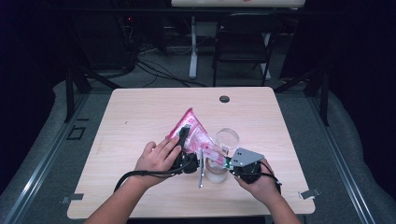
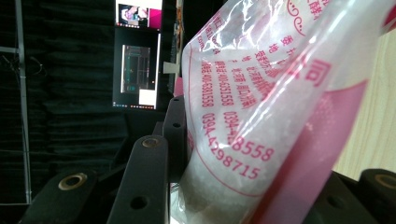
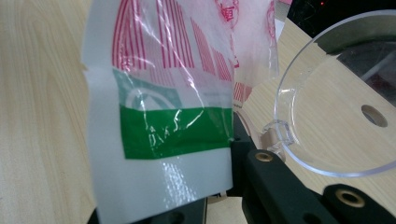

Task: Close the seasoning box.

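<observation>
Pink-printed plastic bag [image 1: 195,133] of white grains, held between both grippers: left gripper [image 1: 184,135] clamps its body, right gripper [image 1: 223,156] pinches its corner beside a clear cup [image 1: 227,138].

The tabletop [image 1: 140,112] was lit evenly from above, the room around stayed dark, and the bag [image 2: 261,116] close to the cameras looked blurred with glare.

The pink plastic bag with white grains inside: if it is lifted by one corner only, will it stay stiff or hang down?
The bag would probably sag: its thin film creases. The loose white grains would likely slide to the lowest part.
</observation>
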Tool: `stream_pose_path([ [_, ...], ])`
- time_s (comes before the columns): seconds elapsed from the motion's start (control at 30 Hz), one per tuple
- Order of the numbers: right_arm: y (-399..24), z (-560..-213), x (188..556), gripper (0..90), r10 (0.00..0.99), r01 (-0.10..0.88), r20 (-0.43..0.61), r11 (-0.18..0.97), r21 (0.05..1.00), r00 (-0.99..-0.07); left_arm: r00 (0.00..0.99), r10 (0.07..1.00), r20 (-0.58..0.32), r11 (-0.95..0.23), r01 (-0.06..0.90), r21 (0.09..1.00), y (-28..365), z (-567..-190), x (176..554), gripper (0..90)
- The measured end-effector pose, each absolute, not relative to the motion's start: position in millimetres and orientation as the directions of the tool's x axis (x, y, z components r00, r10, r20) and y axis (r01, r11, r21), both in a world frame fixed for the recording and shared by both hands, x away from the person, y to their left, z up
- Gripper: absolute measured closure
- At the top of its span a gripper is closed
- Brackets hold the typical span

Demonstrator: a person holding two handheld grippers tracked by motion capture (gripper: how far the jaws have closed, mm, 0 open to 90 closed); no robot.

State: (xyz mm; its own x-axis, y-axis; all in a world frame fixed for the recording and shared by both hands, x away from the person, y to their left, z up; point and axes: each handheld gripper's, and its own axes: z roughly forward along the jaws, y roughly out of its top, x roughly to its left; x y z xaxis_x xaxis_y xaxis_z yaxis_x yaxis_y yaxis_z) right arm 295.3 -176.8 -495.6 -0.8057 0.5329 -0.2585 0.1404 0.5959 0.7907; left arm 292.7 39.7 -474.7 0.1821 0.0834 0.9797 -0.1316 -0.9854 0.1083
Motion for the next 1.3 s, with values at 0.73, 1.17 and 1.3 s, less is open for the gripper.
stream_pose_path([
  [0.73, -179.5, -490.5, 293.6, 87.4, 0.536, 0.133, -0.239, 0.564, 0.815, -0.81, 0.195, 0.079, 0.978, -0.986, -0.131, 0.106, 37.3, -477.1, 296.4, 69.6],
  [1.17, -179.6, -487.6, 292.2, 89.1, 0.521, 0.125, -0.231, 0.56, 0.819, -0.822, 0.198, 0.082, 0.977, -0.987, -0.121, 0.107, 36.2, -478.5, 297.5, 70.4],
  [1.3, -179.2, -487.2, 291.8, 89.1, 0.518, 0.124, -0.228, 0.558, 0.821, -0.824, 0.194, 0.076, 0.978, -0.987, -0.126, 0.102, 36.3, -477.9, 298.2, 70.5],
])
